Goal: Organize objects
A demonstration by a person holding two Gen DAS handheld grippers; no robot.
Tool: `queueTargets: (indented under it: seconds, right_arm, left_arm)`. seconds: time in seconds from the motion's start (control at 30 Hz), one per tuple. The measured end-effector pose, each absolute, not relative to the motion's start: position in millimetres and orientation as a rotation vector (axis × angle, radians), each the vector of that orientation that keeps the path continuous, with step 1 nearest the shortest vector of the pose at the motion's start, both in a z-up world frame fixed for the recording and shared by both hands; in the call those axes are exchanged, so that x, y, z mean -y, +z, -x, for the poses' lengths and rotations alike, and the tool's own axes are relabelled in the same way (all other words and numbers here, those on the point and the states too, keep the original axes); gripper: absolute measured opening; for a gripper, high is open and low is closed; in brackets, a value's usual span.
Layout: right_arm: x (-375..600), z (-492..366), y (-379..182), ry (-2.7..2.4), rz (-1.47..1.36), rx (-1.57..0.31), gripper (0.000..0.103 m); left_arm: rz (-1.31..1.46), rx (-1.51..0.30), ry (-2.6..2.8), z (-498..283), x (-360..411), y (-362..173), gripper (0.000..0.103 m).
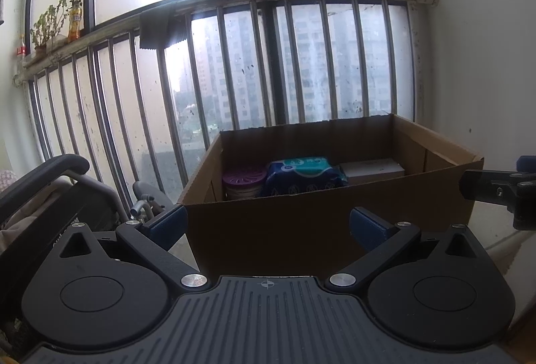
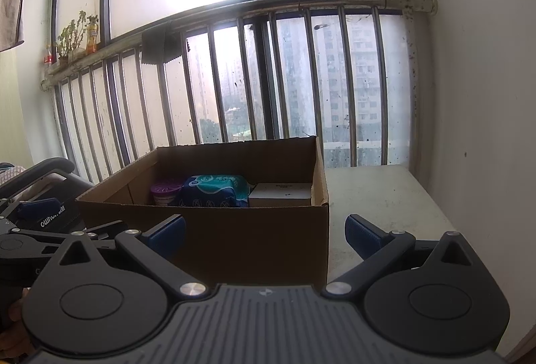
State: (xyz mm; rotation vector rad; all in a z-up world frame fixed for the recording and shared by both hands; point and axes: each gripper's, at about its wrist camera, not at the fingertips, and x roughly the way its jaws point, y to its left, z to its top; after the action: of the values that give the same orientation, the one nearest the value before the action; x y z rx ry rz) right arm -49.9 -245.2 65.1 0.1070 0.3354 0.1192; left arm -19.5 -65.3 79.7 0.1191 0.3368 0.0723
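Note:
An open cardboard box (image 1: 321,223) (image 2: 207,230) stands on a pale table by a barred window. Inside it, side by side, sit a purple-lidded tub (image 1: 243,184) (image 2: 164,193), a blue and teal soft pack (image 1: 305,174) (image 2: 214,191) and a white carton (image 1: 375,171) (image 2: 281,194). My left gripper (image 1: 268,226) is open and empty, just short of the box's near wall. My right gripper (image 2: 264,231) is also open and empty, facing the box's near right corner. The right gripper (image 1: 499,189) shows at the left wrist view's right edge, and the left gripper (image 2: 37,223) at the right wrist view's left edge.
The pale table (image 2: 378,206) has bare surface to the right of the box, ending at a white wall (image 2: 475,96). A wheelchair (image 1: 67,189) stands to the left. Vertical metal window bars (image 1: 234,69) run behind the box. Potted plants and bottles (image 1: 57,25) sit on the rail ledge.

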Motion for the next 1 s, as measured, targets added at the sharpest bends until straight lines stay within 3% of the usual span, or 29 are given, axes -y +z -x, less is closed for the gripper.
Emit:
queueTargets:
  seconds: [1.0]
  right_arm:
    - [245.2,50.1,62.6,0.119,-0.113,-0.342,0.103]
  left_arm:
    - [-0.12,-0.34,0.071,17.9,66.5,80.0,0.103]
